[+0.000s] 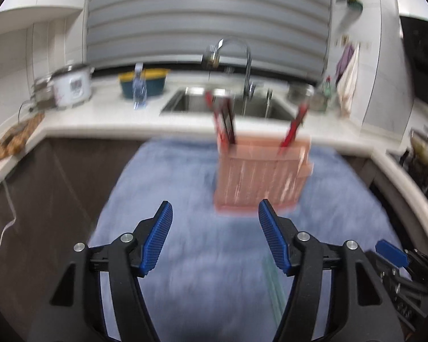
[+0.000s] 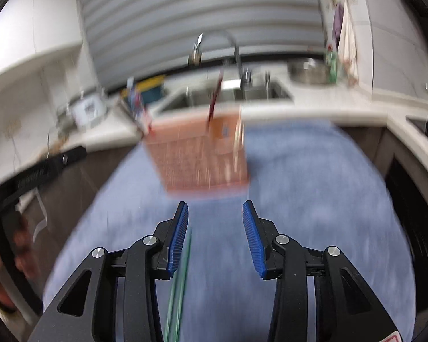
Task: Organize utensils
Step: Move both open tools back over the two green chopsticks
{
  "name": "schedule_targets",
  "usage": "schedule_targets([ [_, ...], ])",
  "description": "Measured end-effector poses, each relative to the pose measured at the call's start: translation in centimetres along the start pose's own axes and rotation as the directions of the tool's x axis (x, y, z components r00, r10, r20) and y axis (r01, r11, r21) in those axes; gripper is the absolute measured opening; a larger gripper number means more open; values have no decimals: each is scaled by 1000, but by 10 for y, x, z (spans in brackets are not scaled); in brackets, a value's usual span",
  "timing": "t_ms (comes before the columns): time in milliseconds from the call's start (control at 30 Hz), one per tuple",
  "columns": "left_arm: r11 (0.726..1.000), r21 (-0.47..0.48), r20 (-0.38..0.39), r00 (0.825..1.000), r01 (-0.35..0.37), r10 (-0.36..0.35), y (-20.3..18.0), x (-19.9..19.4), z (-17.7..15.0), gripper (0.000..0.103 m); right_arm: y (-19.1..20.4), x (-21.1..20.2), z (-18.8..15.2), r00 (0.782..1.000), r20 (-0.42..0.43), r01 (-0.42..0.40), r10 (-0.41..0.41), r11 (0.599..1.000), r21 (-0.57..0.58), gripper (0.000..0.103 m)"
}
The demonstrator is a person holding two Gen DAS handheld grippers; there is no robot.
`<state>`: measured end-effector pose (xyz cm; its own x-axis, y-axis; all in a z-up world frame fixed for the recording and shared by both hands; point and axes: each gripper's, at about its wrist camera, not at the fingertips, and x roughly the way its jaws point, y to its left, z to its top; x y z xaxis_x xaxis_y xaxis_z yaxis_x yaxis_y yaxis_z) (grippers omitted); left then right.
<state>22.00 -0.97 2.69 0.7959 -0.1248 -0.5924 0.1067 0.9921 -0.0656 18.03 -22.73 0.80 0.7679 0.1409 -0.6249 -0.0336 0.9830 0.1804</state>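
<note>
A pink slatted utensil holder (image 1: pixel 261 175) stands on a blue towel (image 1: pixel 185 250), with red-handled utensils (image 1: pixel 224 119) sticking up from it. It also shows in the right wrist view (image 2: pixel 199 159). Pale green chopsticks (image 2: pixel 178 293) lie on the towel (image 2: pixel 314 213) under my right gripper's left finger; they show faintly in the left wrist view (image 1: pixel 275 290). My left gripper (image 1: pixel 215 213) is open and empty, short of the holder. My right gripper (image 2: pixel 215 213) is open and empty, just before the holder. Both views are motion-blurred.
A white counter wraps around with a steel sink (image 1: pixel 228 104) and faucet (image 1: pixel 242 57). A rice cooker (image 1: pixel 71 85), water bottle (image 1: pixel 139 88) and teal-yellow box (image 1: pixel 144 81) stand at left. A stove with pan (image 1: pixel 425 151) is at right. The right gripper shows at the lower right (image 1: pixel 396 259).
</note>
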Motion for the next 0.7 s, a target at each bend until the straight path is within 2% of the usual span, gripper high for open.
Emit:
schedule_targets([
  [33,1000,-9,-27,1000,-6,6,3,0,-11,60,4,-2,-20,999,-42,5,-5,1000,-12,39],
  [167,997,-78,-158,987,0,-13,15,2,-64,60,19,-12,-76,992,-120,30,-38,998,-63,39],
  [333,998,-63,-230,973,-12,-3,12,-7,-107,60,30,-15,-124,980,-199,18,-27,999,-47,39],
  [467,1000,-14,-257,966,-12,8,3,-17,-133,60,37,-12,-144,974,-223,24,-39,997,-69,39],
  [700,1000,-11,-285,959,3,-6,-2,-24,-151,60,43,-8,-158,969,-245,16,-30,998,-58,33],
])
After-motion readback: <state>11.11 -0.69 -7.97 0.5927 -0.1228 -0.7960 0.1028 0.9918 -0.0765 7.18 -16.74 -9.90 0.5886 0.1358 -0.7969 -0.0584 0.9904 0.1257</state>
